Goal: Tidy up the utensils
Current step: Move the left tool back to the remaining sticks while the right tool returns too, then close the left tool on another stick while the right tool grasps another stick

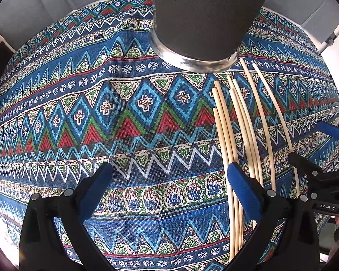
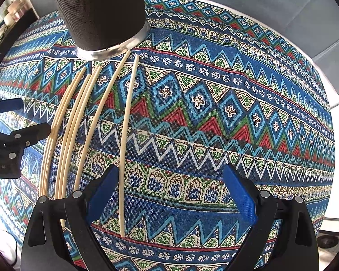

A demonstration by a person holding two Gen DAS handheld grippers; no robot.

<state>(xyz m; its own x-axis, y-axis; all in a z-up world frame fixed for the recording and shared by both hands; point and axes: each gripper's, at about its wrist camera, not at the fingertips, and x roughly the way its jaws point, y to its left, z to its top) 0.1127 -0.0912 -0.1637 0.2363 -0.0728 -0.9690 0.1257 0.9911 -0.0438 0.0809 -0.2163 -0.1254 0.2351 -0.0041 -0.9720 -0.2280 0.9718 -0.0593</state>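
A table is seen covered by a patterned cloth (image 1: 128, 117) in blue, red, green and cream bands, which fills most of both views. At the far side of the cloth a tall dark mesh holder (image 1: 205, 15) with a shiny metal base rim is stood upright. Just in front of its base, a loose row of pale wooden chopsticks (image 1: 239, 117) is laid flat on the cloth, their far tips fanned out near the holder's rim and one tip almost touching it. In the right wrist view one chopstick (image 2: 127, 140) is set slightly apart from the rest, nearest the right gripper. The left gripper (image 1: 169, 192) is held low over the cloth with its blue-padded jaws spread wide and nothing between them; its right finger (image 1: 244, 194) is seen lying over the near ends of the chopstick bundle, though contact cannot be confirmed. The right gripper (image 2: 171, 194) is likewise spread wide and empty, its left finger (image 2: 101, 194) placed just beside the separated chopstick, and whether it is touched cannot be told.
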